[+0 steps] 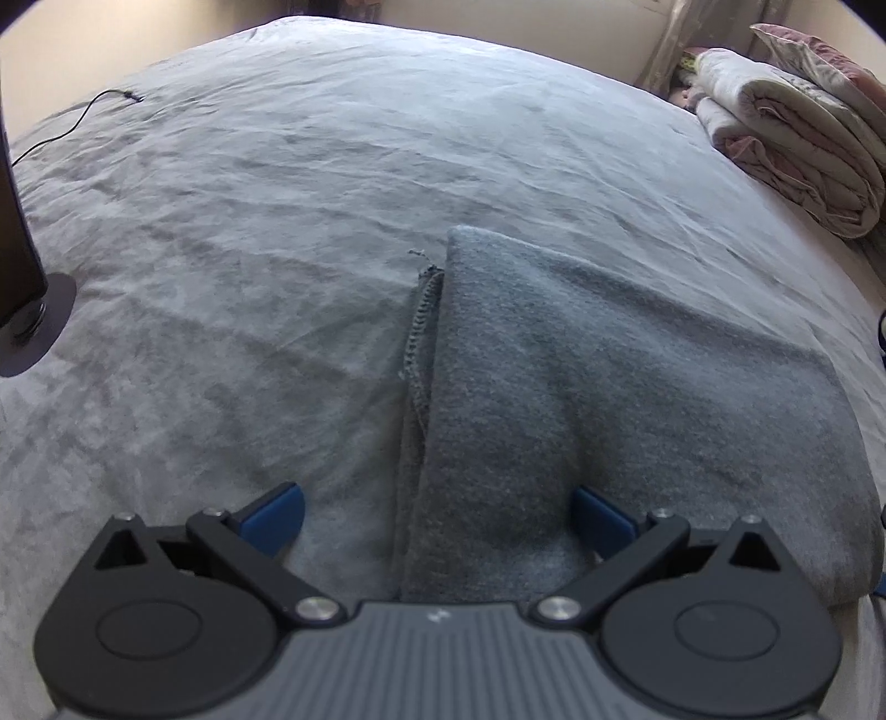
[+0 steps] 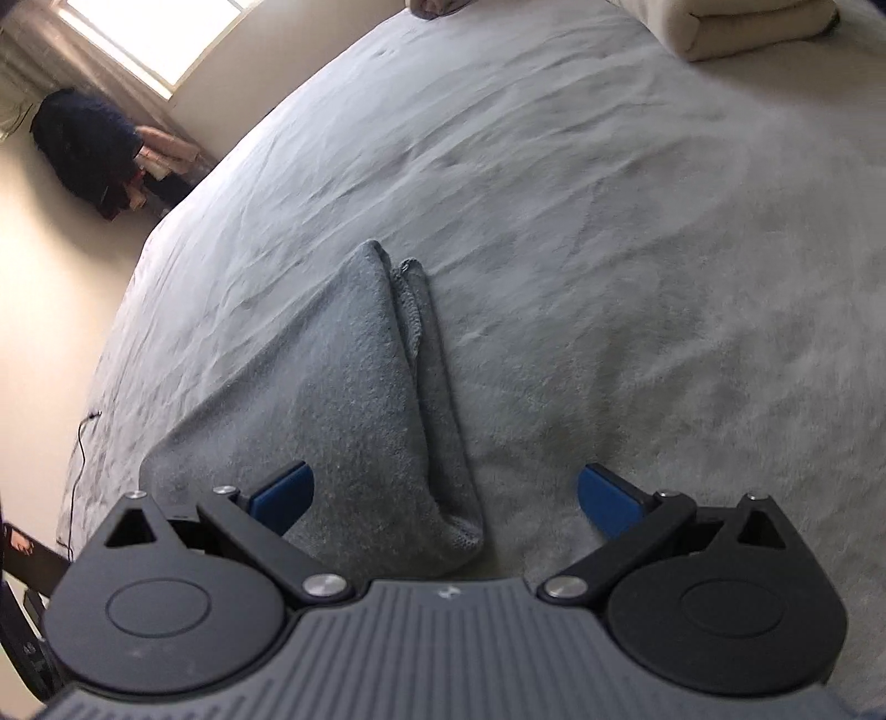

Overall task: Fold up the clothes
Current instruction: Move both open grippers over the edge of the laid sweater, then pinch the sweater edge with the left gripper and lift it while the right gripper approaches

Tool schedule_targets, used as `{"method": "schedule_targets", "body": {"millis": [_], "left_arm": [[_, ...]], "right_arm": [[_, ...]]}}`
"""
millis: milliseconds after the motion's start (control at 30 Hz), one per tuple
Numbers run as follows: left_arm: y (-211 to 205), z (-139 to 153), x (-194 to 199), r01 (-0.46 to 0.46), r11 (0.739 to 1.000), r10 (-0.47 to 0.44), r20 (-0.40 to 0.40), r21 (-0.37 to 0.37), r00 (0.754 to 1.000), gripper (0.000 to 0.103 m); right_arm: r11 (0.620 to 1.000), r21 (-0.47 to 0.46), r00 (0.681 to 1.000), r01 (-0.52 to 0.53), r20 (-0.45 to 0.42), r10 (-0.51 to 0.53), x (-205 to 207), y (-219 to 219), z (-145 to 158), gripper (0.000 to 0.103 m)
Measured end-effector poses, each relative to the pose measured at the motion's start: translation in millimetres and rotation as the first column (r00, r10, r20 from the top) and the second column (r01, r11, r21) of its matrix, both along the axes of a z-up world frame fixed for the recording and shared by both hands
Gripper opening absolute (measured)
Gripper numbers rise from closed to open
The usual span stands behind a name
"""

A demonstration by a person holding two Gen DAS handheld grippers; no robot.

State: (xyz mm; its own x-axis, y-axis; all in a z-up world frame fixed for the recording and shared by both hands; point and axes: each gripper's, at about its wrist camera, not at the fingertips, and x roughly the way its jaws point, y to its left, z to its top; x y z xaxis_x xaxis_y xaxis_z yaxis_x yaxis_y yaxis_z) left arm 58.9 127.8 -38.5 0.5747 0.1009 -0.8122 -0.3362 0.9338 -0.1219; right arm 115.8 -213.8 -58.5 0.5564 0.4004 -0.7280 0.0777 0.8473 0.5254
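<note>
Writing was not seen anywhere as a folded grey garment (image 1: 581, 387) (image 2: 354, 399) was laid flat on the bed (image 1: 277, 249) (image 2: 609, 277), both left gripper (image 1: 437, 518) and right gripper (image 2: 446, 498) being held spread wide, gripping nothing.

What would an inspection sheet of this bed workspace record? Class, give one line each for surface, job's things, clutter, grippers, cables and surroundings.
Surface: grey bedspread, wrinkled, covering the bed.
Job's things: grey garment lying folded on the bedspread, stitched edge showing along one side.
Clutter: folded quilts at the bed's far side; beige folded blanket likewise.
Grippers: left gripper open, fingers straddling the garment's edge; right gripper open over the garment's corner; neither holds anything.
Cables: black cable lying on the bedspread near its edge.
Surroundings: black stand base on the bed; window; dark clothing pile by the wall.
</note>
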Motion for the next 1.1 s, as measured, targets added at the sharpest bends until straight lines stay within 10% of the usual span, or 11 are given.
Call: {"method": "schedule_targets", "body": {"millis": [300,733,1100], "left_arm": [[31.0,2.9,-1.8,0.015,0.983,-0.001,0.078,-0.184,0.997,0.103],[46.0,2.4,11.3,0.021,0.955,0.004,0.083,-0.297,0.997,0.103],[78.7,-7.4,10.4,0.028,0.853,0.040,0.119,-0.521,0.992,0.097]], "right_arm": [[0.998,-0.017,0.997,-0.057,0.043,0.058,1.3,3.1,2.5,0.103],[0.916,0.398,0.997,0.048,0.032,-0.067,18.9,-34.9,-17.6,0.103],[0.935,0.353,0.992,-0.030,0.121,-0.014,22.1,-13.8,-1.3,0.096]]}}
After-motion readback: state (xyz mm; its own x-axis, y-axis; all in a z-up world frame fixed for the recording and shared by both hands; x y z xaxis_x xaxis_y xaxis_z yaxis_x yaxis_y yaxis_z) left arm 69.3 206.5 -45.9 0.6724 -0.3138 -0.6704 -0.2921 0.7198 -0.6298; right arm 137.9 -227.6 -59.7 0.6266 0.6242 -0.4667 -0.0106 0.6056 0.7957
